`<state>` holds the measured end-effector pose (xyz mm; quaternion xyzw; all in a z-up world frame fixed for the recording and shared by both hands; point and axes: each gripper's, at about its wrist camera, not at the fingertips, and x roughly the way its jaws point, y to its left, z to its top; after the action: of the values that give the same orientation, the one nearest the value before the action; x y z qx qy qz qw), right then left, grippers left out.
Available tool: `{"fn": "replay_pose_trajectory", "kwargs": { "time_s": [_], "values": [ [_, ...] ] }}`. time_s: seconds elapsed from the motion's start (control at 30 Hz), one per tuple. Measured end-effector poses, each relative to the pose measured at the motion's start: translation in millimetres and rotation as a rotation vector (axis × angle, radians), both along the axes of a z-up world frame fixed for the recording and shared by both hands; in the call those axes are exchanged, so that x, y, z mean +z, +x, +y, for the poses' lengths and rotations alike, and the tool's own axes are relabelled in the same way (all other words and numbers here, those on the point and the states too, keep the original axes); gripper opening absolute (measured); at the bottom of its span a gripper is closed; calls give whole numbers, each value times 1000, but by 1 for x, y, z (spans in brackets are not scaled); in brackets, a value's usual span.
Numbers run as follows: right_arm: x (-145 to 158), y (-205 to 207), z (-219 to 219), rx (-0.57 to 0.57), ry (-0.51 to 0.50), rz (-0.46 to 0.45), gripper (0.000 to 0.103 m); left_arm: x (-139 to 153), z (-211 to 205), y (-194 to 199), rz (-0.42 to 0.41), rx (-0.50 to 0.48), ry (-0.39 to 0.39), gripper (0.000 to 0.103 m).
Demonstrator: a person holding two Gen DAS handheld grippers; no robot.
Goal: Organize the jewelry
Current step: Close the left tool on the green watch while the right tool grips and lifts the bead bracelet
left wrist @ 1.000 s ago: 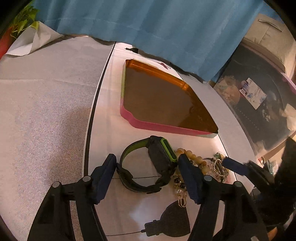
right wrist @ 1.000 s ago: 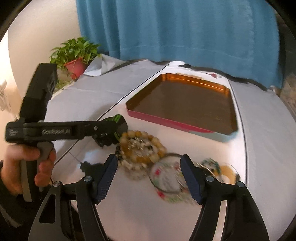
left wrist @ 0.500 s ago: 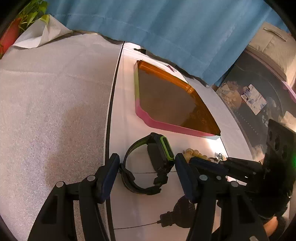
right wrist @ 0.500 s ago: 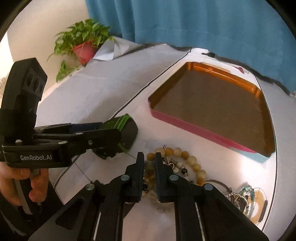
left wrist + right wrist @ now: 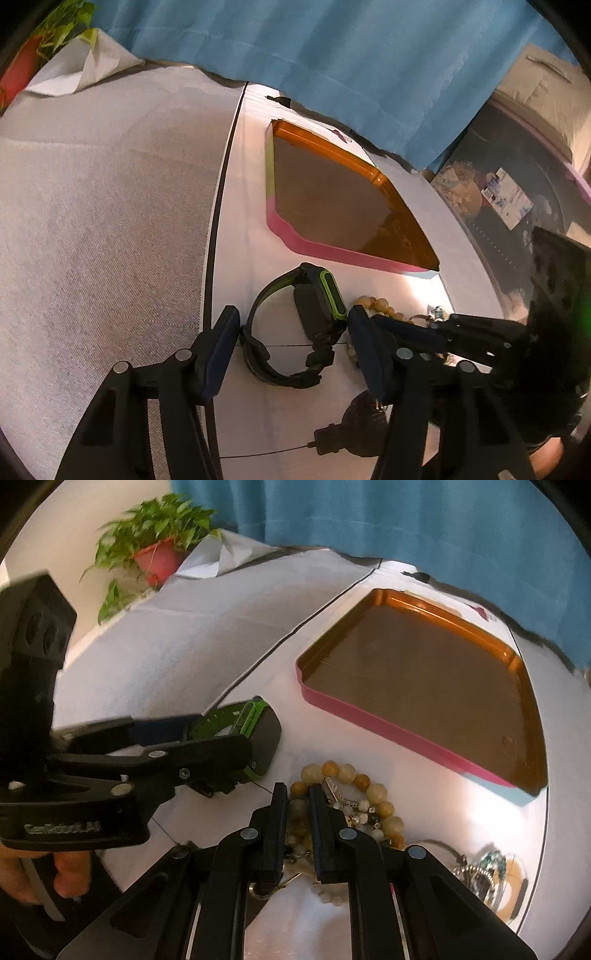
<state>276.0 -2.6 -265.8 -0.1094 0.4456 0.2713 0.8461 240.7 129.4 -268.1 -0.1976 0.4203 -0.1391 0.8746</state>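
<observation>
Right tool [image 5: 298, 805] is nearly closed, pinching the bead bracelet [image 5: 373, 801] on the table [image 5: 332, 738]. Left tool [image 5: 291, 332], half open and just narrowing, straddles the watch [image 5: 314, 306], pads close beside it. The tray [image 5: 388, 734] sits just beyond.

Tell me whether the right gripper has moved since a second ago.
Yes. The right gripper advanced from the enamel bangle toward the tray and its jaws have just closed on the beaded bracelet.
</observation>
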Motion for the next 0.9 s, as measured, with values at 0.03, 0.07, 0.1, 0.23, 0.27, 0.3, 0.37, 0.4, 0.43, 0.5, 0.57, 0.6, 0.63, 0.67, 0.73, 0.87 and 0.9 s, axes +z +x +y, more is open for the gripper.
{"fn": "replay_pose_trajectory", "kwargs": {
  "time_s": [0.03,0.07,0.1,0.23,0.27,0.3,0.37,0.4,0.43,0.5,0.57,0.6,0.63,0.67,0.73,0.87,0.9],
  "values": [
    [6,-2,-4,-17,23,-12,12,1,1,-1,-1,-3,-13,55],
    [10,-3,-6,-29,31,-17,12,4,2,-2,-9,-5,-17,54],
    [16,-4,-10,-43,46,-21,13,7,1,-4,-22,-10,-13,54],
    [39,-9,-26,-86,100,-26,12,16,-5,-8,-54,-13,33,21],
    [42,-9,-29,-90,116,-15,12,15,-5,-6,-47,-22,26,13],
    [47,-11,-33,-94,134,-11,12,11,-6,-4,-28,-26,19,10],
    [56,-14,-39,-111,135,-25,12,0,-8,2,26,-31,31,12],
    [59,-16,-40,-114,127,-31,12,-3,-8,2,31,-31,14,12],
    [61,-17,-42,-117,123,-34,12,-2,-7,2,35,-26,6,12],
    [62,-19,-46,-122,119,-33,12,0,-7,0,40,-32,17,16],
    [62,-19,-48,-125,113,-33,12,0,-8,-4,36,-40,11,28],
    [61,-20,-49,-126,114,-30,12,0,-10,-4,36,-44,14,31],
    [60,-22,-51,-128,114,-32,12,-2,-12,-3,43,-52,21,35],
    [60,-23,-52,-129,116,-34,12,-2,-13,-3,33,-55,27,36],
    [63,-26,-54,-134,126,-41,12,-1,-17,0,30,-56,41,36],
    [74,-28,-57,-134,126,-64,12,-5,-21,8,23,-77,53,9],
    [76,-29,-56,-134,125,-68,12,-6,-21,11,28,-82,27,8]
  ]
}}
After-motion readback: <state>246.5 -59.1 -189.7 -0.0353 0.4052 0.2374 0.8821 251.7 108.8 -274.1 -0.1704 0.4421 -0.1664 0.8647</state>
